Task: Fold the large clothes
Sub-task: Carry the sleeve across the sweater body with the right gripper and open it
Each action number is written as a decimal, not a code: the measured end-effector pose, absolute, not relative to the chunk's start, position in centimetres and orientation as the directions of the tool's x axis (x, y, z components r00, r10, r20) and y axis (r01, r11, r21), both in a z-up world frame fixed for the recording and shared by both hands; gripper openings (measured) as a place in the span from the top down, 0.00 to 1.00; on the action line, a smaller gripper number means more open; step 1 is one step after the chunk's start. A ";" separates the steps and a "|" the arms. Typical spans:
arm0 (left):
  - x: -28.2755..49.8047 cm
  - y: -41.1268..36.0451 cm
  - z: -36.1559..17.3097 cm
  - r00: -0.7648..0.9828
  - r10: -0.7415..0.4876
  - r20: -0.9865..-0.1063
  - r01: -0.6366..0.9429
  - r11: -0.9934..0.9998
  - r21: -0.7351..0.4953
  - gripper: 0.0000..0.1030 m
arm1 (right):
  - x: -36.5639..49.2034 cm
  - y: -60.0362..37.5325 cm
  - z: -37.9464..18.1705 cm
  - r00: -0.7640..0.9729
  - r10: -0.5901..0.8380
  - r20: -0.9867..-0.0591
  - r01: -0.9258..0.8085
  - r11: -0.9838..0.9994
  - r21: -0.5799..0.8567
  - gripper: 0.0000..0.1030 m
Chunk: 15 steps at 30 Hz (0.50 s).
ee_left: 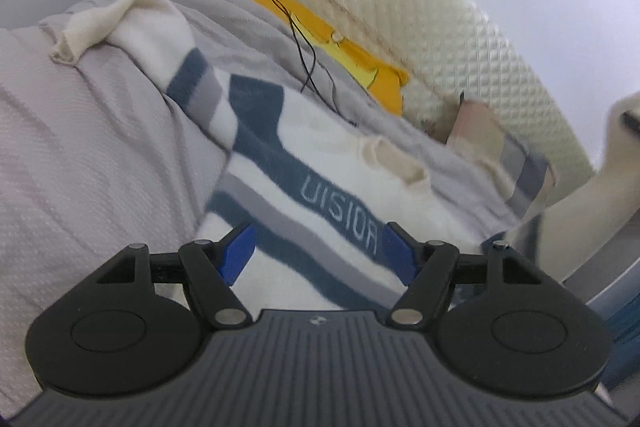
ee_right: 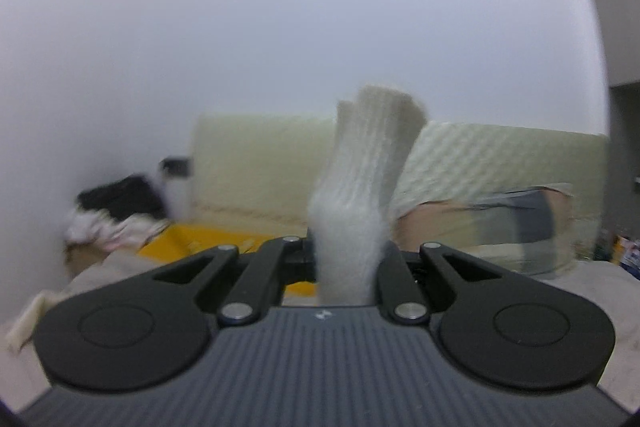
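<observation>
One white sweater (ee_left: 344, 147) with blue and grey stripes is spread on one bed (ee_left: 80, 155). The left gripper (ee_left: 320, 251) is held wide and empty above it. One ribbed cuff (ee_right: 360, 187) is clamped in the right gripper (ee_right: 346, 259).

The sweater (ee_left: 320, 155) lies on the bed (ee_left: 100, 147), headboard (ee_left: 420, 7) behind it.

The right claw (ee_right: 347, 259) is clamped on a ribbed cream sweater cuff (ee_right: 362, 179), which stands up between its black arms. Behind it a quilted cream headboard (ee_right: 256, 163) runs along the bed's far edge. A yellow item (ee_right: 208, 239) lies near the far left corner, beside blurred heaped clothes (ee_right: 116, 211).
</observation>
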<state>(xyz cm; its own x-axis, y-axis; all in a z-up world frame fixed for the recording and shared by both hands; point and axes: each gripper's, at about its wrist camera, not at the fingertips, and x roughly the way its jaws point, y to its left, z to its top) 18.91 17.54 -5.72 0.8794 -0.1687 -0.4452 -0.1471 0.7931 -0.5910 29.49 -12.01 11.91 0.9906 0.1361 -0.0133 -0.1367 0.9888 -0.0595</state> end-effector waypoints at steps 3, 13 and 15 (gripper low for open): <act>18.2 19.3 -5.4 0.889 -0.183 -0.420 -0.146 0.756 -0.638 0.27 | 28.2 -7.6 8.6 0.980 0.189 -0.068 -0.195 0.976 -0.095 0.88; 18.5 23.9 -6.8 0.901 -0.131 -0.414 -0.230 0.664 -0.711 0.28 | 26.6 1.8 -3.6 0.923 0.288 -0.254 -0.333 0.930 -0.154 0.88; 18.9 24.1 -7.1 0.898 -0.142 -0.417 -0.228 0.661 -0.715 0.27 | 27.0 2.9 -6.0 0.908 0.289 -0.302 -0.346 0.926 -0.152 0.88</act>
